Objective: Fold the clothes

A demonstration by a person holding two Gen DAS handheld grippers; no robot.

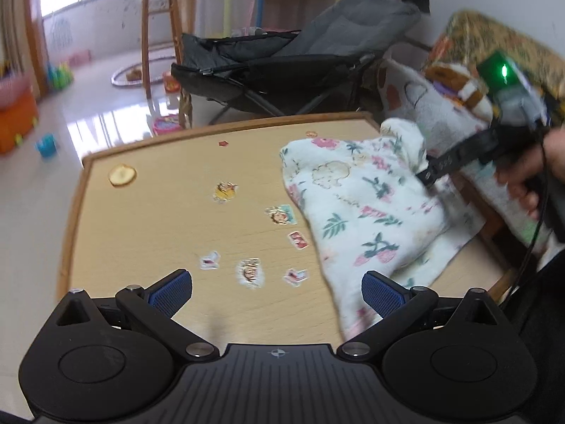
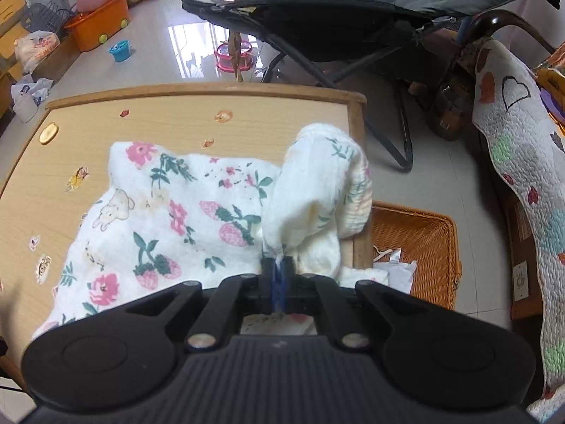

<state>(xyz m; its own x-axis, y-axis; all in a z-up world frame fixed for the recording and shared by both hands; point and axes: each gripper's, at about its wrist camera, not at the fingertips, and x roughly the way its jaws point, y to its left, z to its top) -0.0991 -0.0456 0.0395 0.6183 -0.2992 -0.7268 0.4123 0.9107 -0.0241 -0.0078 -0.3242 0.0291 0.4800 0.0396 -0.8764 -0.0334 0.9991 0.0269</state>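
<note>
A white cloth with a flower and strawberry print [image 1: 367, 208] lies bunched on the right half of the wooden table [image 1: 169, 219]. My right gripper [image 2: 279, 268] is shut on a pinched fold of this floral cloth [image 2: 169, 219], and a lifted flap rises past its fingertips by the table's right edge. In the left wrist view the right gripper [image 1: 429, 175] reaches into the cloth from the right, held by a hand [image 1: 522, 183]. My left gripper [image 1: 277, 291] hangs open over the table's near side, its right pad beside the cloth's near edge, with nothing between the fingers.
Several stickers [image 1: 250, 272] dot the table top. A woven orange basket [image 2: 416, 243] sits on the floor right of the table. A dark reclining chair [image 2: 353, 17] stands behind it, a quilted blanket [image 2: 512, 162] hangs at the right, and toys and an orange bin [image 2: 99, 28] lie on the floor.
</note>
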